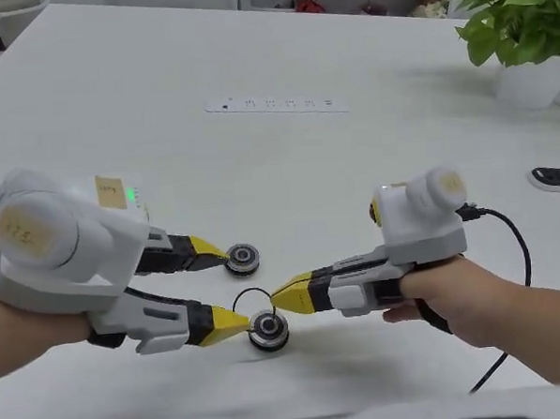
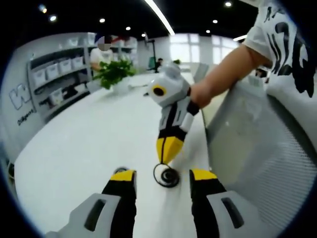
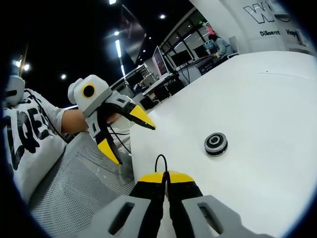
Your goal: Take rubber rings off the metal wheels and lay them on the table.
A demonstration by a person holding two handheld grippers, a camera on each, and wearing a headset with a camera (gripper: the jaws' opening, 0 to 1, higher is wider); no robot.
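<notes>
Pinched shut, the right claw grips a thin black rubber ring, its loop standing up from the tips just beside the nearer metal wheel; the left claw is spread open, one tip against that wheel, the other by a second wheel on the white table. Soft, light and stretchy by my guess, the ring wants holding by its band at one spot, while the smooth, heavier wheel may slide unless braced.
</notes>
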